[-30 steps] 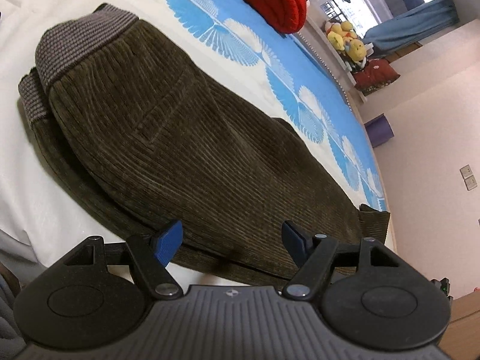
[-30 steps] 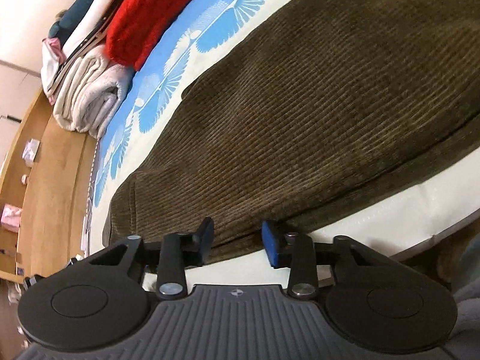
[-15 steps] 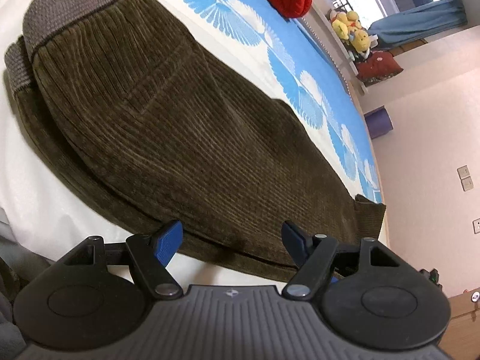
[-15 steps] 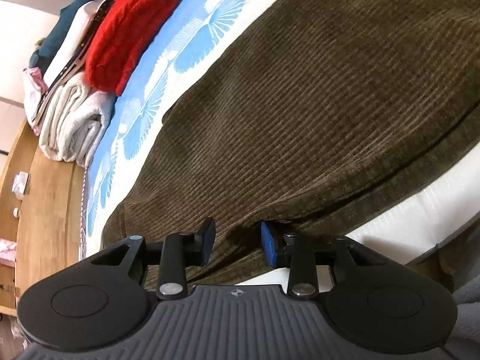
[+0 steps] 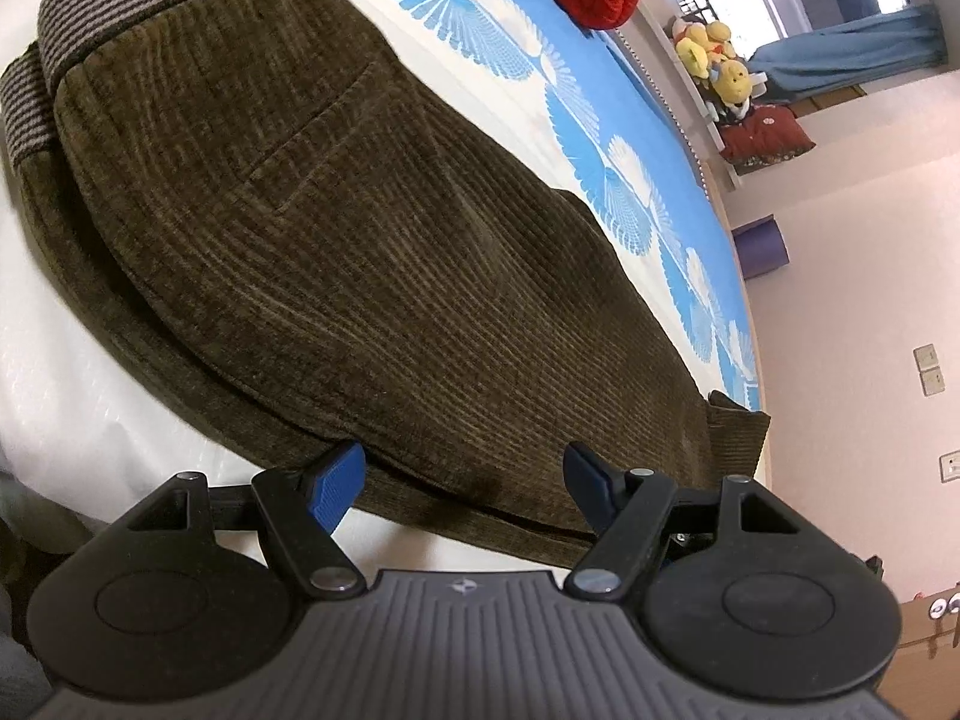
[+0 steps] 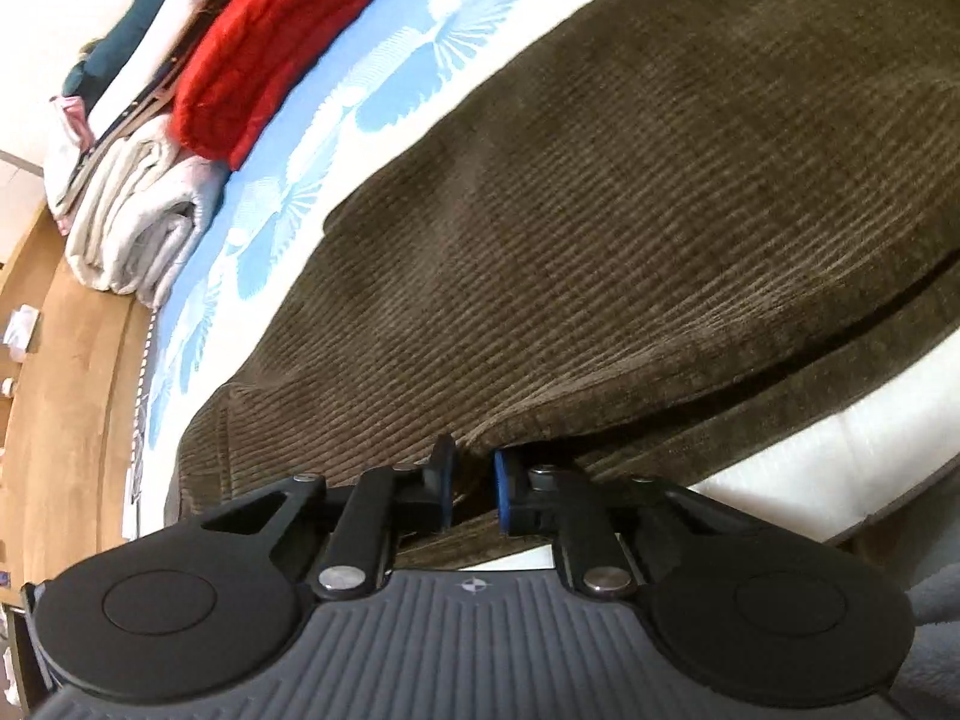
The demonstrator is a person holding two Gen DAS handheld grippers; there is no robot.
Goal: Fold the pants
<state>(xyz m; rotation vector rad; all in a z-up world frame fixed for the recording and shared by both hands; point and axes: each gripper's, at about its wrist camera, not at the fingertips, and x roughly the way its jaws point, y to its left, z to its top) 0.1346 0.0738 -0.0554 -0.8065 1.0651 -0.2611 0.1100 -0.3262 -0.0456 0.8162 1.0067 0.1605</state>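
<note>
Dark olive corduroy pants (image 5: 372, 252) lie flat on the bed, folded leg on leg, with a grey striped waistband (image 5: 138, 6) at the far left. My left gripper (image 5: 465, 480) is open, its blue-padded fingers just above the pants' near edge. In the right wrist view the pants (image 6: 660, 228) fill the frame. My right gripper (image 6: 474, 483) is nearly shut, pinching a raised fold of the pants' near edge between its pads.
The bed has a white and blue fan-patterned sheet (image 5: 540, 60). A red knit garment (image 6: 270, 54) and folded light clothes (image 6: 138, 222) are stacked at the far side. Plush toys (image 5: 714, 60) sit on a ledge. A wooden floor (image 6: 54, 390) lies beyond the bed.
My right gripper has moved onto the pants' near edge and closed on a fold of it. My left gripper has stayed open and moved slightly closer to the pants.
</note>
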